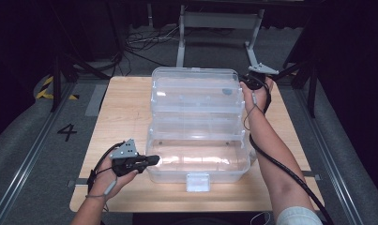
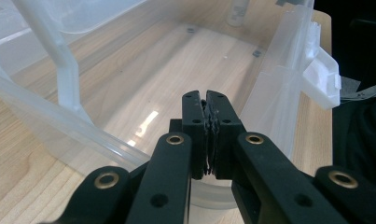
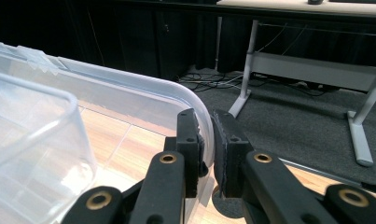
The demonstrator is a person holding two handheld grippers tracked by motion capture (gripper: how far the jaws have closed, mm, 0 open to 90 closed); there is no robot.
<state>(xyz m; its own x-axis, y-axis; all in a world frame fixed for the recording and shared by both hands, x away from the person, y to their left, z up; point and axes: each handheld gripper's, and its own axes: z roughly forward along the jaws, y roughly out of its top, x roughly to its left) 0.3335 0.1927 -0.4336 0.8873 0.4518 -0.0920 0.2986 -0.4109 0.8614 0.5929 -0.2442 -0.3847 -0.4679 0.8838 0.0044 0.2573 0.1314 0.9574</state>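
Observation:
A clear plastic tiered storage box (image 1: 196,123) stands opened out on the wooden table (image 1: 125,117). Its base bin (image 1: 198,161) is nearest me, with a white latch (image 1: 198,182) at the front. The lid (image 1: 193,84) lies at the far end. My left gripper (image 1: 154,160) sits at the base bin's left wall. In the left gripper view its jaws (image 2: 205,100) are shut, pinching the bin's wall rim (image 2: 59,123). My right gripper (image 1: 246,80) is at the lid's far right corner. The lid's curved rim (image 3: 129,100) passes between its closed jaws (image 3: 205,122).
The table's bare wood shows to the left and right of the box. Behind the table stands a grey metal frame (image 1: 219,21) with cables (image 1: 144,42) on the carpet. A floor rail and a painted "4" (image 1: 67,131) lie to the left.

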